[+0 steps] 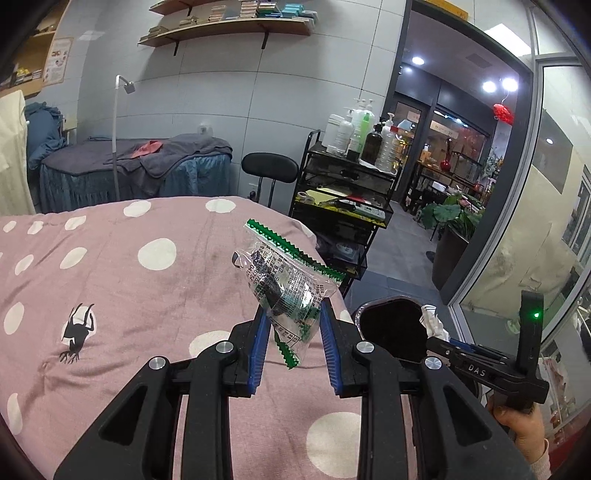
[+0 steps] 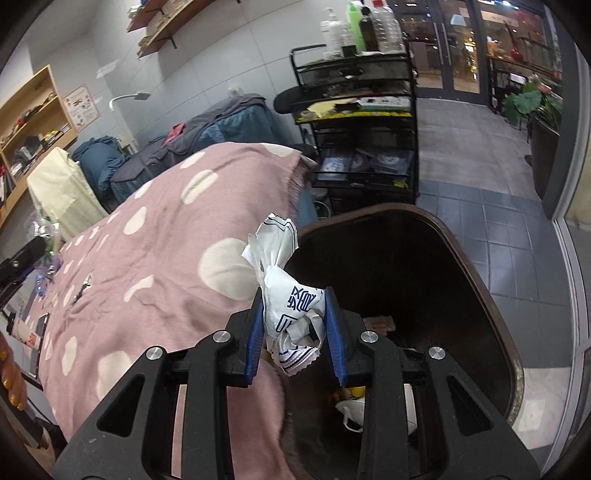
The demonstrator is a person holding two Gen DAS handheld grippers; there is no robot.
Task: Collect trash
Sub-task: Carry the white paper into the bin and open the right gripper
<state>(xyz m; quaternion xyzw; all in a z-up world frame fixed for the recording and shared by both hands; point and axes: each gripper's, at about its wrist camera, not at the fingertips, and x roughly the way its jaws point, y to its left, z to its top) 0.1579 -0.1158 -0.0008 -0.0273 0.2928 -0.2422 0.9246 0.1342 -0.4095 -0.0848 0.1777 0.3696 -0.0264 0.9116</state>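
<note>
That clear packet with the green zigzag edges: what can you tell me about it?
The clear packet is a crinkly, see-through plastic wrapper with green saw-toothed seals at both ends and black print on its side. It looks empty and crumpled. It stands tilted, pinched at its lower half between the blue-padded jaws of the left gripper, held up above the pink dotted blanket.

Treatment room with grey panelled walls (image 1: pixel 221 96), two wooden wall shelves (image 1: pixel 229 27) stacked with boxes, and a grey tiled floor (image 2: pixel 480 218). Foreground: bed under a pink, white-dotted cover (image 1: pixel 129 277); behind it a second bed draped in blue and grey cloths (image 1: pixel 147 166), a white floor lamp (image 1: pixel 117 129), a black chair (image 1: pixel 269 168). Black wire trolley (image 1: pixel 347 199) bearing bottles; glass doors (image 1: pixel 443 140) to a lit corridor with ceiling spotlights and potted plants (image 1: pixel 454 218).
</note>
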